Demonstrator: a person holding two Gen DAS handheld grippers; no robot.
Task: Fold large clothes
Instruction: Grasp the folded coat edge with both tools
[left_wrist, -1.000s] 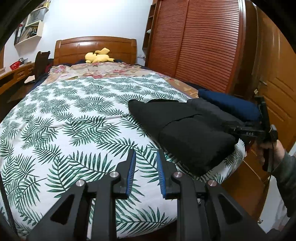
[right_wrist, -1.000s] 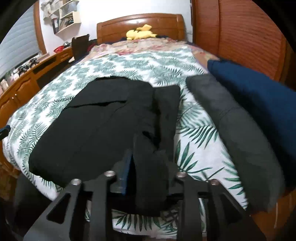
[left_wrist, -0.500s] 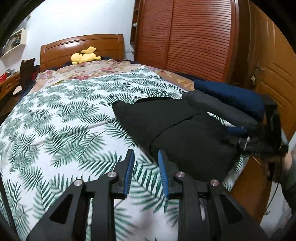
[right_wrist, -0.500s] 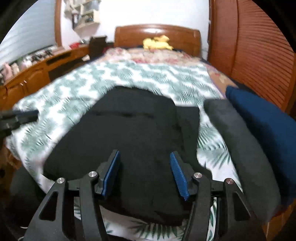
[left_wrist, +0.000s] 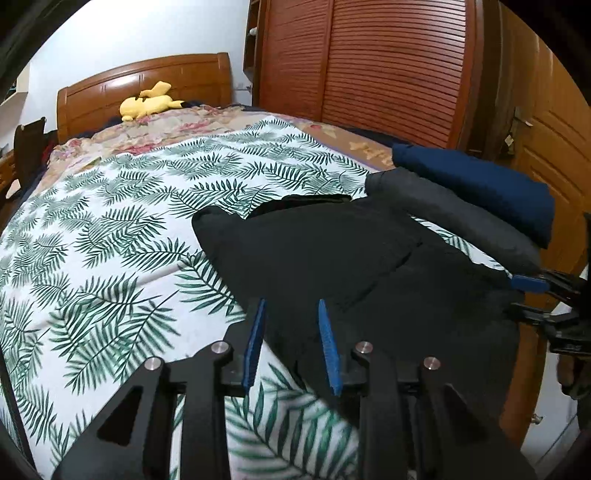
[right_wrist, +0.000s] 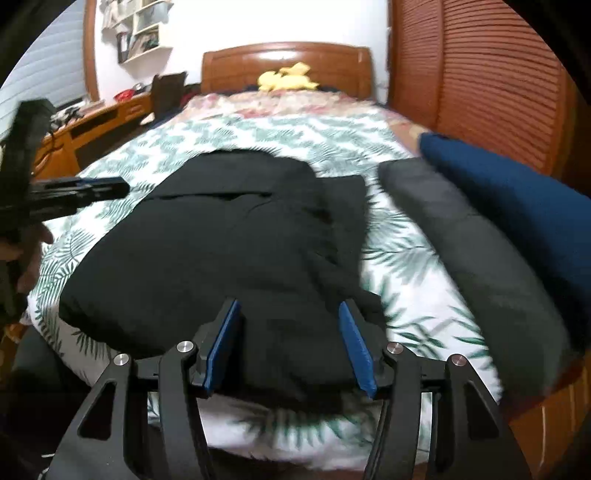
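Since a second ago the right tool (right_wrist: 290, 334) has released the garment (right_wrist: 221, 254) and now stands spread at its near end. Garment lies on the bed (left_wrist: 110, 229), long axis toward the headboard. Left tool (left_wrist: 290, 343), part spread, empty, is at its left edge.

Left gripper (left_wrist: 290, 314) and right gripper (right_wrist: 290, 314) both gape, holding nothing

Folded garment (right_wrist: 221, 240) on bed (right_wrist: 258, 136); two folded clothes (right_wrist: 480, 236) right (probably touching).
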